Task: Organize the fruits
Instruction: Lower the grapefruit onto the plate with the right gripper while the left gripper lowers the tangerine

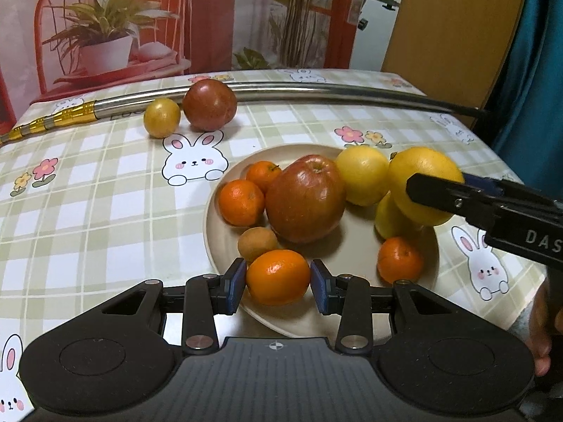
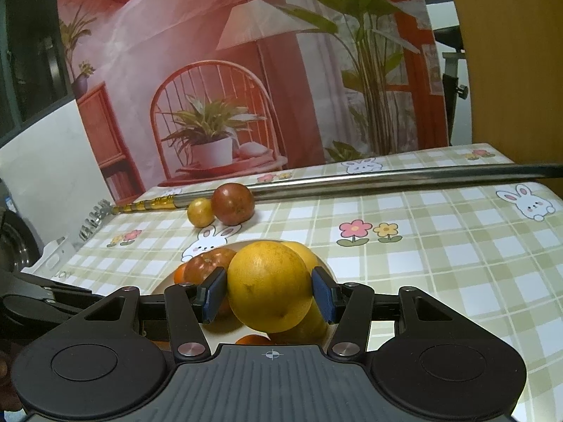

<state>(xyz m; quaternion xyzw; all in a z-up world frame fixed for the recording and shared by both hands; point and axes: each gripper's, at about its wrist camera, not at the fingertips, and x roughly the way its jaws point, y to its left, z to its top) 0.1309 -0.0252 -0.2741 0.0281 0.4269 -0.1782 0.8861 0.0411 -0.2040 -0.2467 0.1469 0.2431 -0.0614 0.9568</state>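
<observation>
Fruit piled on plate (image 1: 225,242): left claw (image 1: 278,277) clenched an orange (image 1: 278,276) at the plate's 6 o'clock rim; right claw (image 2: 269,295) gripped a grapefruit (image 2: 269,285) at 3 o'clock. Plate count: five oranges, one apple (image 1: 304,198), three yellow citrus, one brown fruit. Two loose fruits lay on the bench (image 1: 88,211) at 11 o'clock, nearer the left claw.

I see the plate (image 1: 225,246) near-centre on the table (image 1: 88,211), the apple (image 1: 305,198) on it, and two fruits (image 1: 209,109) far-left against the rod (image 1: 316,91).

Plate (image 2: 327,267) mostly hidden behind fruit
</observation>
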